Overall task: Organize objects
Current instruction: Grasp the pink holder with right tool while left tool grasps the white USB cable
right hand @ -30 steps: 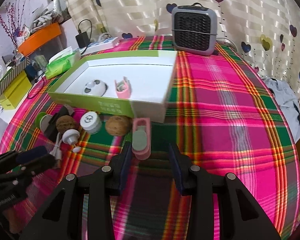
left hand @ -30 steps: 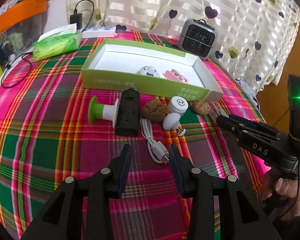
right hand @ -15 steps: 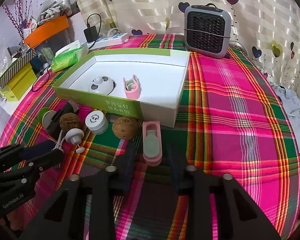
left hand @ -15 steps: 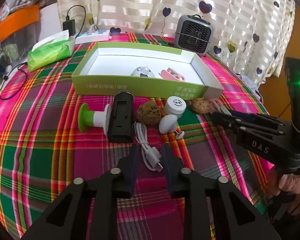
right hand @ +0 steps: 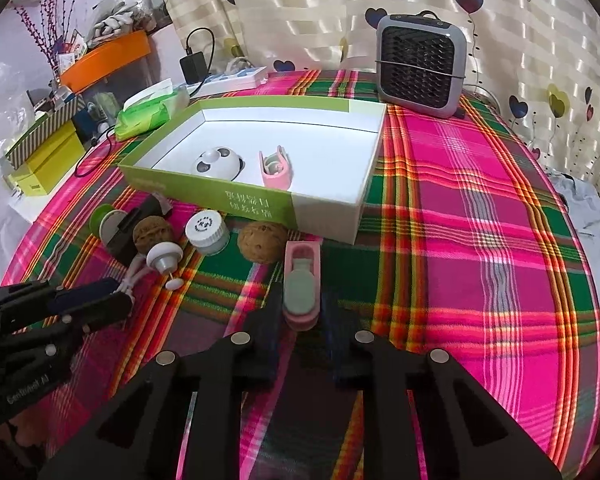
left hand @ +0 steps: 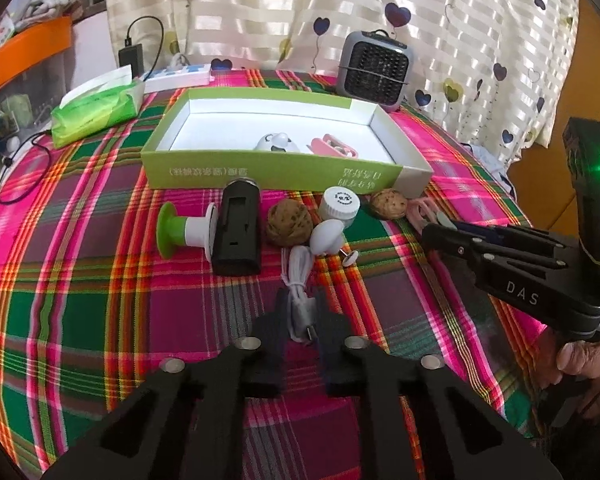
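Observation:
My left gripper is shut on the plug end of a white USB cable lying on the plaid cloth. My right gripper is shut on the near end of a pink clip with a grey-green pad. Behind them stands a green box with a white panda-faced gadget and another pink clip inside. In front of the box lie a black holder, a green-and-white spool, two walnuts, a white cap and a white knob.
A grey fan heater stands behind the box at the right. A green tissue pack and a power strip lie at the back left. A hand holds the right gripper's handle. The table drops away at the right edge.
Both grippers closed. The left one's jaws came together on the cable's plug, the right one's on the pink clip. Neither hand moved far.

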Available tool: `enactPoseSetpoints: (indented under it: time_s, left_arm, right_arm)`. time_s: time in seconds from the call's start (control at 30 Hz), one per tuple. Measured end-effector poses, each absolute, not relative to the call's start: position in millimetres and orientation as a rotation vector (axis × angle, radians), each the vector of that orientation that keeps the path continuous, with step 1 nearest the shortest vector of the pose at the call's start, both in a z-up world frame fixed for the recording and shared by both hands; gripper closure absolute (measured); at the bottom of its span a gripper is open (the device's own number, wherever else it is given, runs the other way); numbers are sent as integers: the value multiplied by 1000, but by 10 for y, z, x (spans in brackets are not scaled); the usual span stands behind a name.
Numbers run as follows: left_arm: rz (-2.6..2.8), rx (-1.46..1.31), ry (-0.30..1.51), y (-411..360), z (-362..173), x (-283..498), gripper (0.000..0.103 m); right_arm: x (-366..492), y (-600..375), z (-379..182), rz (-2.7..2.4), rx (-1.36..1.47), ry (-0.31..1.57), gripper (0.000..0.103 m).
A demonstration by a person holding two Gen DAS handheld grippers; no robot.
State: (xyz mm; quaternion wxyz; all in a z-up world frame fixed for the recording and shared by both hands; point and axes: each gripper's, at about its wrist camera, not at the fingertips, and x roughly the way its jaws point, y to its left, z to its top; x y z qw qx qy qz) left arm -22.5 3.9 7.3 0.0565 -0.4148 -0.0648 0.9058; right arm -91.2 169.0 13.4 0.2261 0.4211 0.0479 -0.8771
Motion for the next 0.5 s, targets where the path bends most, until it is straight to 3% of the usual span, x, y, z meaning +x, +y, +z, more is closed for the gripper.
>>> enactPoseSetpoints:
  time_s: [0.5]
  left_arm:
    - [2729,-1234,-191,42,78,-143,95]
  right_arm:
    - [-783,1724,179,-2422,1136,122,85]
